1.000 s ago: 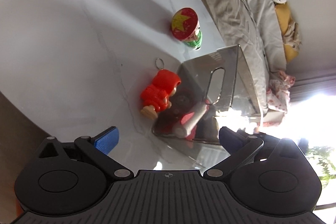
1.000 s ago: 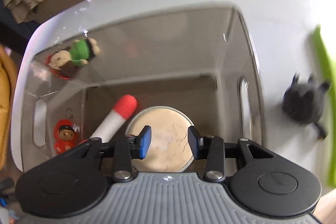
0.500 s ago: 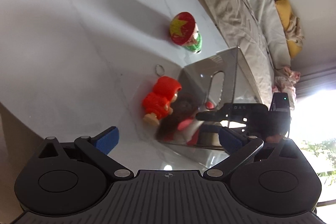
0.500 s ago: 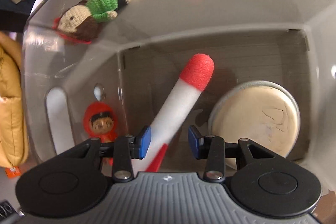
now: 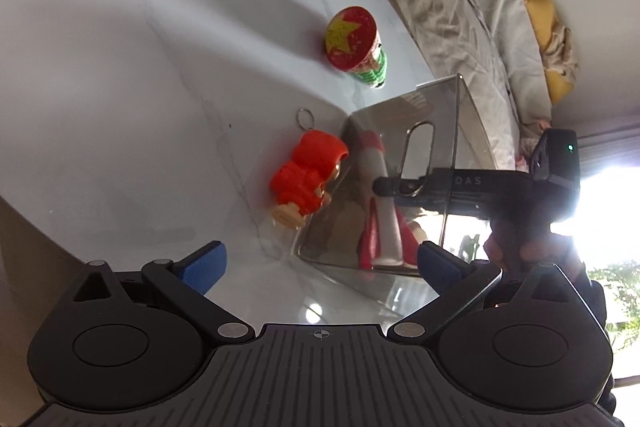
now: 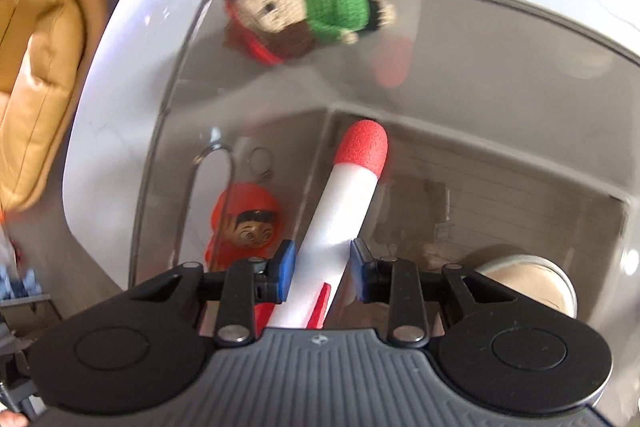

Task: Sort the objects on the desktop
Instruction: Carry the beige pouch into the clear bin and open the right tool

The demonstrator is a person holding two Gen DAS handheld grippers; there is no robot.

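A white foam rocket (image 6: 348, 187) with a red tip leans inside the clear plastic bin (image 6: 192, 39). My right gripper (image 6: 322, 267) points down into the bin. Its jaws are closing and the blue pads (image 6: 286, 269) touch the rocket's body on both sides. A round cream-lidded tin (image 6: 532, 275) lies in the bin to the right. In the left wrist view the rocket (image 5: 376, 167) stands steeply behind the bin wall (image 5: 460, 131), with the right gripper's fingers (image 5: 382, 184) reaching in. My left gripper (image 5: 320, 263) hovers open and empty, short of the bin.
A red hooded figure (image 5: 308, 175) with a key ring lies against the bin's outside. A can with a star lid (image 5: 352, 43) stands further back on the white marble table (image 5: 120, 67). A knitted doll (image 6: 304, 15) lies beyond the bin. A covered sofa (image 5: 460, 7) borders the table.
My right gripper moved from above the tin leftward and down over the rocket, and its jaws narrowed onto it. The rocket now stands steeper. The left gripper stayed put.
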